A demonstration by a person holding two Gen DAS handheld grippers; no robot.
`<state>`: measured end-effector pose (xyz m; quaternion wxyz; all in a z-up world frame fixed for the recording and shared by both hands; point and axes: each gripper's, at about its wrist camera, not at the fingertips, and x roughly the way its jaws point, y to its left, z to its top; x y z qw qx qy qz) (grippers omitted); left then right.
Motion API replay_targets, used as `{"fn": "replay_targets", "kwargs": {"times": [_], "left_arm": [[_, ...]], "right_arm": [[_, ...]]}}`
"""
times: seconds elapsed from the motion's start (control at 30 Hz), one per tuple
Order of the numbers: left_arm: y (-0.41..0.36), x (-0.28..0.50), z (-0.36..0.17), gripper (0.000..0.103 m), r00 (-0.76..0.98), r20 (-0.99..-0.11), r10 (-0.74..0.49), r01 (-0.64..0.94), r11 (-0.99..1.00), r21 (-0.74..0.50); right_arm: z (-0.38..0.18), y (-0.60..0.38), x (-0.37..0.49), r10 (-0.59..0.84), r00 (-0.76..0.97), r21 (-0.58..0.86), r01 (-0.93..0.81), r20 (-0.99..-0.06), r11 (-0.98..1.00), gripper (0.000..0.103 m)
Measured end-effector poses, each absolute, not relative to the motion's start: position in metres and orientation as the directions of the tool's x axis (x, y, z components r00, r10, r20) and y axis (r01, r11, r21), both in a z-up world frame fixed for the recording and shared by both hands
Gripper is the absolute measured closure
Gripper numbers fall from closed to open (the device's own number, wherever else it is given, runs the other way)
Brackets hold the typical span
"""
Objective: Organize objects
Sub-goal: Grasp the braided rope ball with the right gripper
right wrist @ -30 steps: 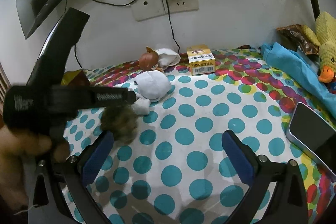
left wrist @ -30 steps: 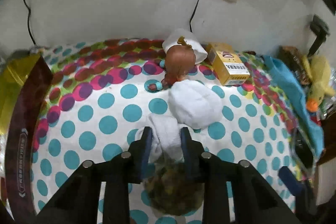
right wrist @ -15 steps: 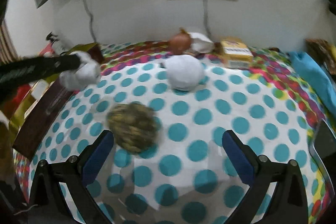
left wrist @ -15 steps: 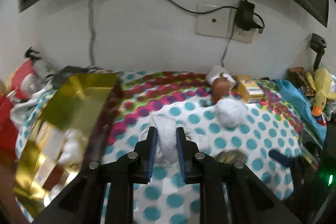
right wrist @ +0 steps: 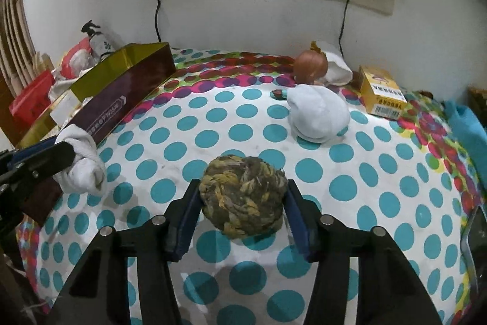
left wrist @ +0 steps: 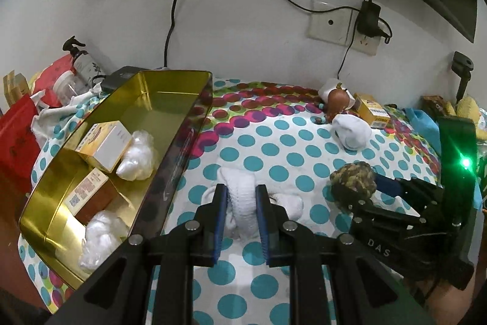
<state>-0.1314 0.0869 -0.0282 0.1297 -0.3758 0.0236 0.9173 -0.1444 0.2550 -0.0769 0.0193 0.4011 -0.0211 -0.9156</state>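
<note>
Two grippers are loaded at once here, so the tidy-up looks roughly midway. A rolled white sock [left wrist: 242,197] is pinched between the fingers of the left gripper [left wrist: 241,221], right beside the long wall of the gold tin box [left wrist: 170,87]; whether the sock is lifted off the dotted cloth [right wrist: 213,118] can't be told for sure. A camo-coloured sock ball [right wrist: 242,200] is bracketed by the right gripper [right wrist: 242,218], with both blue pads pressed against its sides, so it's judged as gripped, sitting mid-cloth.

Already stowed in the box: two small cartons [left wrist: 105,145] and a couple of crumpled white plastic bundles [left wrist: 137,156]. So some sorting has clearly been done.

Still left out near the wall: a pale blue sock ball [right wrist: 318,118], a brown round-headed figurine [right wrist: 310,64] next to a white cloth, and a yellow carton [right wrist: 382,93]. Those are well apart from the box and would presumably get collected too, once the two held socks are dropped in. The left one has the shorter trip.
</note>
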Motion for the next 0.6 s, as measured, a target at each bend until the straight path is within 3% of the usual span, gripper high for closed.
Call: {"fn": "replay_targets", "kwargs": {"times": [0.6], "left_arm": [[0.074, -0.128, -0.023, 0.084, -0.706, -0.686, 0.175, -0.209, -0.977, -0.034]], "right_arm": [[-0.073, 0.252, -0.139, -0.021, -0.699, 0.022, 0.008, -0.715, -1.000, 0.054]]}}
